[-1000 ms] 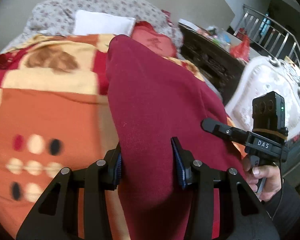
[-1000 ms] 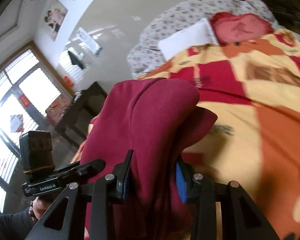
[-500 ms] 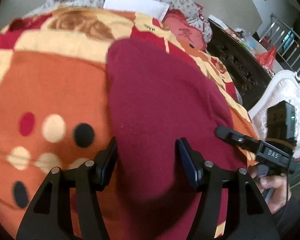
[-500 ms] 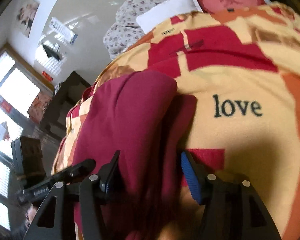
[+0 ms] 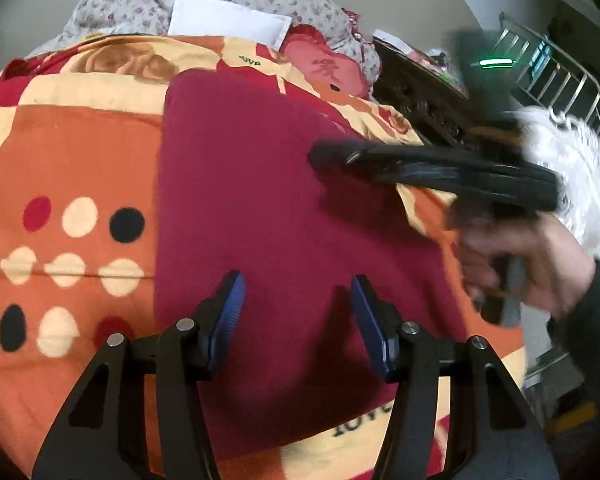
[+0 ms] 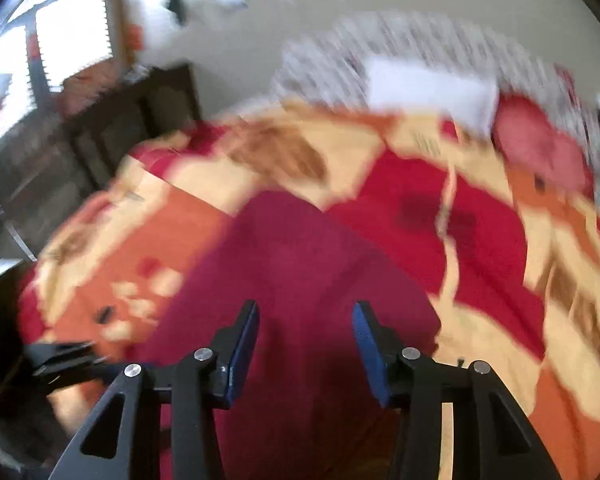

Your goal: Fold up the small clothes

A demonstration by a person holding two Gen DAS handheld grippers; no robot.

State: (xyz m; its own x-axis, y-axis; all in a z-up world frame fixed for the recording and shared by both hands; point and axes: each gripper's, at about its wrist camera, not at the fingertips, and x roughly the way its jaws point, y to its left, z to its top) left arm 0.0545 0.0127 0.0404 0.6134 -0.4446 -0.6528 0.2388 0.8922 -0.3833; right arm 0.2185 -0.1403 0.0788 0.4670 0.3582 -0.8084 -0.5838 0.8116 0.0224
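- On the bed's patterned blanket [image 5: 72, 152] the dark red garment [image 5: 260, 200] lies flat, a folded slab whose long axis runs from the near edge of the blanket up toward the white pillow [image 5: 228, 20].
- Left of the garment's midline, at its near end, the left gripper [image 5: 296, 292] hovers with its fingers [image 5: 230, 300] spread apart and nothing between them; the garment stretches straight ahead of it.
- Over the garment's right half the right gripper [image 5: 332, 156] reaches in sideways, held by the person's right hand [image 5: 528, 264]; in its own view its fingers [image 6: 242, 340] are likewise released and empty, with red cloth directly beneath.
- Both grippers sit about equally close to the garment, so I judge a next fold along its length could start from either near corner.
- The garment's near edge is hidden behind the gripper bodies in both views, so the layering there cannot be told.
- The right wrist view is heavily blurred; the garment's right edge and any creases are hard to make out.
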